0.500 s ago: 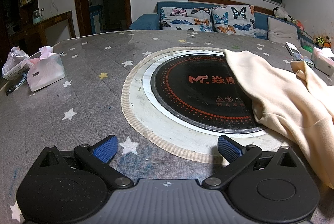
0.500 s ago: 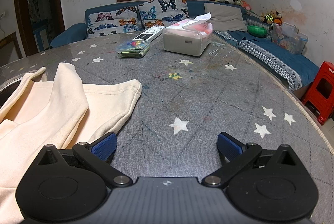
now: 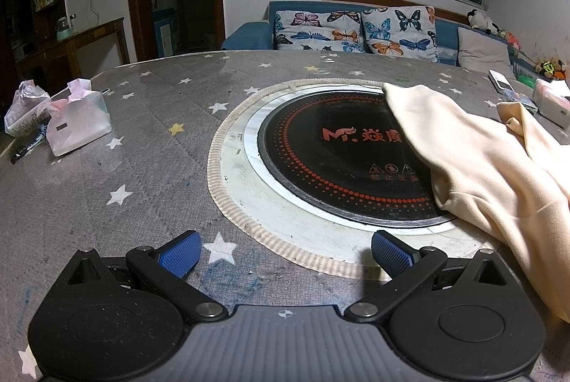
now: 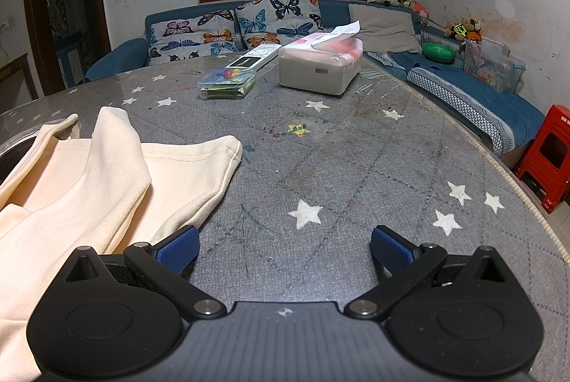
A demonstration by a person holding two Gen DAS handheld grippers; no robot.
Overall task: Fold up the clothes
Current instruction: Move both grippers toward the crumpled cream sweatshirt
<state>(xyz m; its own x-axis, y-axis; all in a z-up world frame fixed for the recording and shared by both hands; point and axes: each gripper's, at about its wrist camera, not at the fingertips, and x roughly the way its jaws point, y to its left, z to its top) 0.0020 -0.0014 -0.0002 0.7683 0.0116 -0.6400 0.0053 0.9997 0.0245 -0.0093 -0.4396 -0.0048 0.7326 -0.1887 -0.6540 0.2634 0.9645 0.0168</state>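
No fold is judged begun: both hand-held grippers, left and right, are held spread wide and empty above the grey star-printed tabletop. The rumpled cream fabric garment lies beyond the right gripper's left pad, partly over the black round cooktop; an edge must be grasped next.

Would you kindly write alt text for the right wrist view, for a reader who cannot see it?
A cream garment lies rumpled at the left of a grey star-print tablecloth, with the open, empty right gripper above the cloth beside it. Farther back sit a tissue pack, a remote and a small clear box.
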